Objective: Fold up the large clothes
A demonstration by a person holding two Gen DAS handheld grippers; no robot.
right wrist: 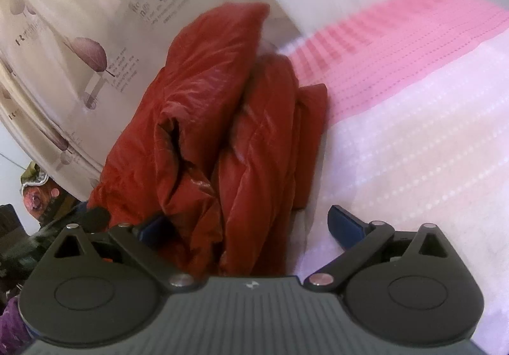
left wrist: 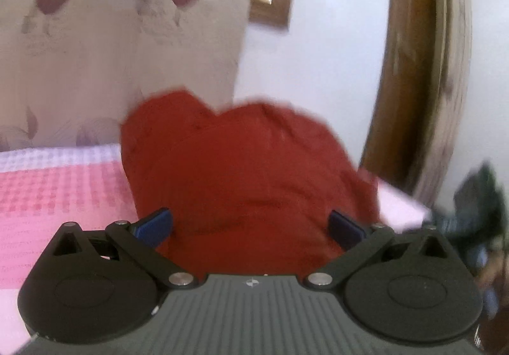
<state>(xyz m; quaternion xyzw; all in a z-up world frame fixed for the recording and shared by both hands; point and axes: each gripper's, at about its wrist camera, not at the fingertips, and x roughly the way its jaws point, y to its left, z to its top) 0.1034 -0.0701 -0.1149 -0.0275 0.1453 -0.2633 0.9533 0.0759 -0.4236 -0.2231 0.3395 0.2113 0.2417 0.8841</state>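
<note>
A red puffy jacket (left wrist: 248, 177) lies bunched on a pink and white bed cover (left wrist: 57, 196). In the left wrist view it fills the space between my left gripper's (left wrist: 251, 226) blue fingers, which are spread wide; whether they touch the cloth is unclear. In the right wrist view the jacket (right wrist: 216, 119) lies in thick folds at the bed's edge by the curtain. My right gripper (right wrist: 251, 226) is open, its left finger (right wrist: 156, 224) against the jacket and its right finger (right wrist: 345, 224) over the white cover (right wrist: 413, 148).
A cream curtain with purple leaf prints (left wrist: 111, 46) hangs behind the bed and shows in the right wrist view (right wrist: 79, 37). A brown wooden frame (left wrist: 423, 68) stands at right. Dark clutter (right wrist: 38, 196) lies low at left in the right wrist view.
</note>
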